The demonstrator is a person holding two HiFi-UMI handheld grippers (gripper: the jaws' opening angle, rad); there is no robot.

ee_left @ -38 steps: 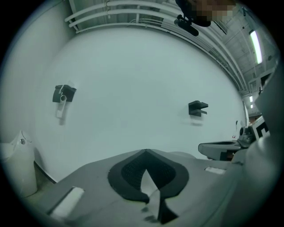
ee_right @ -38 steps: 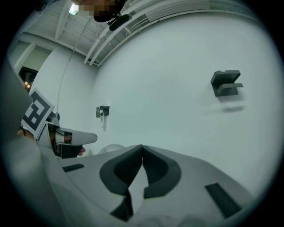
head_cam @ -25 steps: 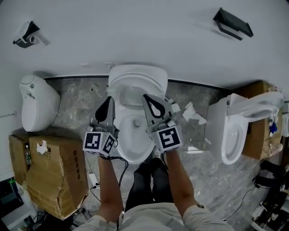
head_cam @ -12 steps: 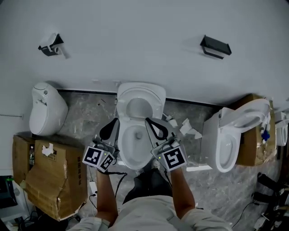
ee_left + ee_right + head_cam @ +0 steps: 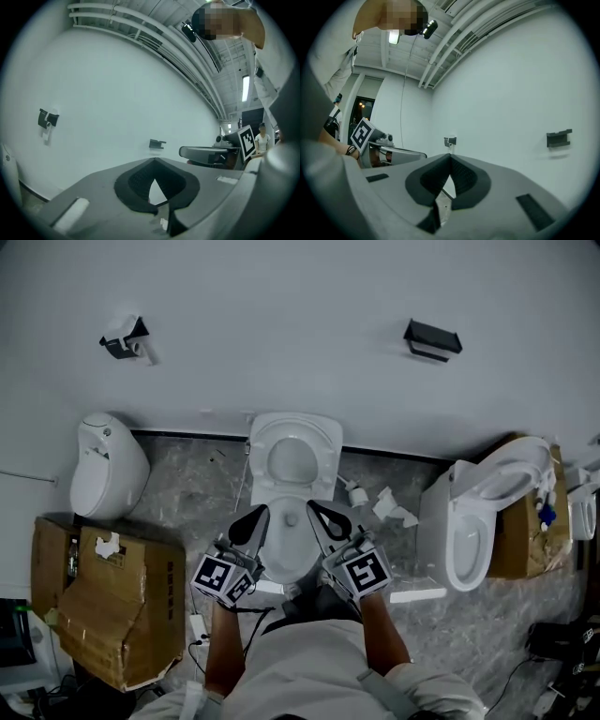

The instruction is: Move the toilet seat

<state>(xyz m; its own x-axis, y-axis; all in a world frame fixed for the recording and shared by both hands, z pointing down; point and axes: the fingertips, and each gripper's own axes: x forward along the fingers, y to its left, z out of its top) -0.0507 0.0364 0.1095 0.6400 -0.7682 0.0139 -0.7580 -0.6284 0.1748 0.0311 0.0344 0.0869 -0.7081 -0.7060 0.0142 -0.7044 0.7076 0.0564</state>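
Toilet seat [image 5: 296, 424] looks upright at 12 o'clock; lift prob done. L gripper [image 5: 255, 516] & R gripper [image 5: 319, 514] closed, empty, above bowl [image 5: 289, 545]. Next: clear off.

head view looks down; both gripper views face the wall [image 5: 117, 93].

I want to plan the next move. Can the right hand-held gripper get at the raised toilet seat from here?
Probably yes. Nothing stands between the right hand-held gripper and the toilet seat; only the open bowl lies there. Its jaws are shut, though.
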